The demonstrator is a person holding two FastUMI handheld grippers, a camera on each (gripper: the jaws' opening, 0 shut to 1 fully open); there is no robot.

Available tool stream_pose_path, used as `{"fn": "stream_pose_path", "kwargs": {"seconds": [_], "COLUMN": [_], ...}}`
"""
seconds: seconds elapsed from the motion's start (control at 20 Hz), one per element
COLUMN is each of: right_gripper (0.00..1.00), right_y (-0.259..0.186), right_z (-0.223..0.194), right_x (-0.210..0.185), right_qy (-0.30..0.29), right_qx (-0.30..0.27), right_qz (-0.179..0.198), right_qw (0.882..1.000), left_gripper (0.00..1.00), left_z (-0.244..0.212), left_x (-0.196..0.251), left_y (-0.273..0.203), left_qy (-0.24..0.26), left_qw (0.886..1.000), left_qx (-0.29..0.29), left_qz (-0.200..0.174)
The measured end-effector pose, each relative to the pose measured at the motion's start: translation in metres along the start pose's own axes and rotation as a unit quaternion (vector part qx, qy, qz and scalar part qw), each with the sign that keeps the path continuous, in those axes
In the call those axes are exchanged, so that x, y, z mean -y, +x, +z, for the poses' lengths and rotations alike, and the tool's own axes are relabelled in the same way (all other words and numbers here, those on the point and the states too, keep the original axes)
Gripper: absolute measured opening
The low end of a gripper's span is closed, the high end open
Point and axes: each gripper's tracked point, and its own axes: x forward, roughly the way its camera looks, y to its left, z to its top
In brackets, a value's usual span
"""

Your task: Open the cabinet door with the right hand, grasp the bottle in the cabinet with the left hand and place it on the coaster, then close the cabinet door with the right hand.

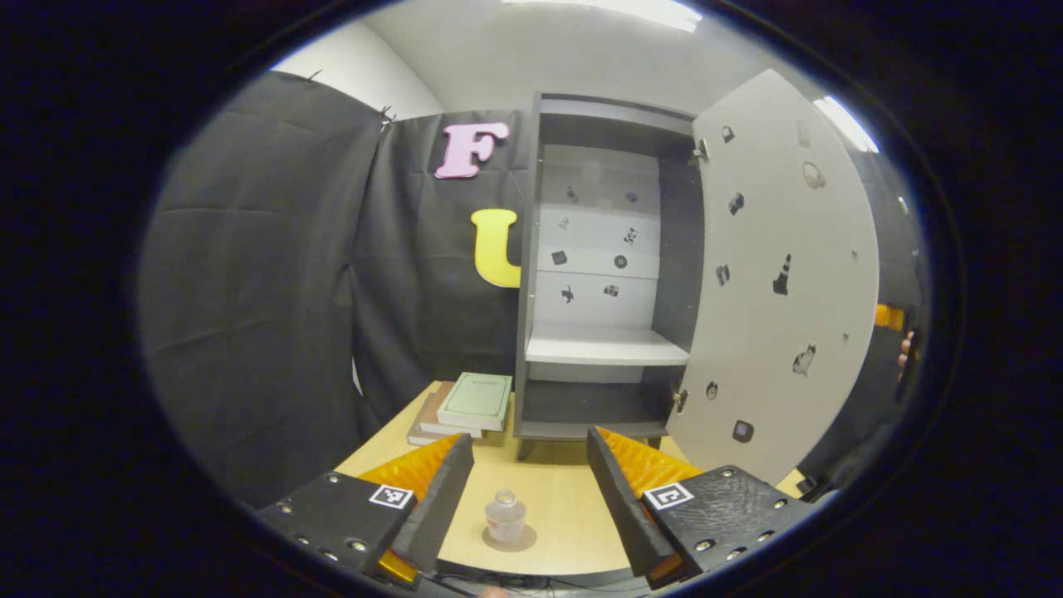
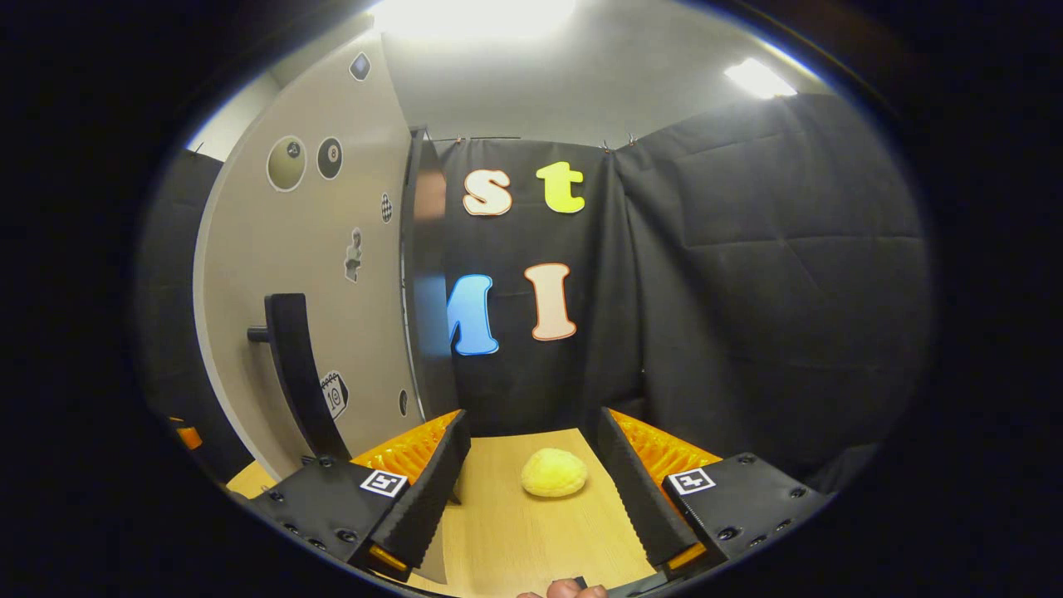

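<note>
**Bottle upright on the coaster, cabinet door wide open**

The bottle (image 1: 505, 517) is seen standing upright on the coaster (image 1: 509, 539), its long axis vertical and its cap upward, on the wooden table (image 1: 556, 498). The left gripper (image 1: 530, 490) is held spread above it, gripping nothing. Behind, the cabinet (image 1: 602, 274) is shown with its door (image 1: 781, 282) swung open. A stack of books (image 1: 465, 405) lies left of the cabinet. The right gripper (image 2: 531, 486) is spread too, beside the door handle (image 2: 292, 374); a yellow bun-like object (image 2: 554, 473) rests between its fingers' lines.
</note>
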Motion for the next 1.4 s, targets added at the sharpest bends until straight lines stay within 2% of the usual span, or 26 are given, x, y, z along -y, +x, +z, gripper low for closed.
{"fn": "stream_pose_path", "kwargs": {"seconds": [0.1,0.2,0.25,0.3,0.35,0.4,0.5,0.6,0.75,0.8,0.85,0.95,1.0,1.15,1.4], "right_gripper": [0.98,0.98,0.93,0.93,0.93,0.98,0.98,0.98,0.98,0.98,0.9,0.94,0.9,0.94,0.94], "right_y": [0.003,0.003,0.002,0.002,0.001,0.001,-0.002,-0.003,-0.006,-0.01,-0.011,-0.015,-0.016,-0.021,-0.028], "right_z": [0.0,0.003,0.004,0.007,0.009,0.011,0.019,0.029,0.035,0.038,0.04,0.039,0.038,0.035,0.033], "right_x": [-0.006,-0.014,-0.018,-0.02,-0.02,-0.021,-0.024,-0.029,-0.057,-0.055,-0.056,-0.06,-0.064,-0.082,-0.134], "right_qy": [-0.002,-0.001,0.003,0.008,0.012,0.016,0.018,0.006,-0.005,-0.016,-0.024,-0.024,-0.018,-0.006,-0.009], "right_qx": [0.0,0.003,0.003,0.005,0.004,0.0,-0.001,0.005,0.003,0.002,0.004,0.002,-0.001,-0.006,-0.006], "right_qz": [0.023,0.048,0.059,0.066,0.07,0.071,0.073,0.072,0.089,0.075,0.063,0.046,0.037,0.027,0.044], "right_qw": [1.0,0.999,0.998,0.998,0.997,0.997,0.997,0.997,0.996,0.997,0.998,0.999,0.999,1.0,0.999], "left_gripper": [0.85,0.85,0.82,0.82,0.82,0.84,0.83,0.83,0.83,0.83,0.83,0.83,0.83,0.83,0.83], "left_z": [0.008,0.019,0.023,0.027,0.032,0.036,0.038,0.035,0.037,0.037,0.039,0.044,0.044,0.05,0.053], "left_x": [0.001,-0.002,-0.005,-0.008,-0.011,-0.012,-0.009,0.005,0.009,0.007,0.004,-0.001,-0.006,-0.029,-0.075], "left_y": [-0.003,-0.006,-0.008,-0.013,-0.018,-0.02,-0.014,0.0,0.016,0.021,0.023,0.027,0.029,0.036,0.05], "left_qy": [-0.023,-0.019,-0.012,-0.005,0.0,0.005,0.01,0.006,0.02,0.026,0.032,0.036,0.037,0.041,0.035], "left_qw": [1.0,0.999,0.999,0.998,0.998,0.997,0.997,0.998,0.998,0.998,0.998,0.997,0.997,0.996,0.997], "left_qx": [0.002,0.011,0.016,0.021,0.028,0.037,0.047,0.049,0.053,0.051,0.051,0.052,0.05,0.051,0.052], "left_qz": [0.006,0.029,0.041,0.051,0.059,0.063,0.063,0.041,0.006,-0.005,-0.017,-0.043,-0.051,-0.056,-0.047]}}
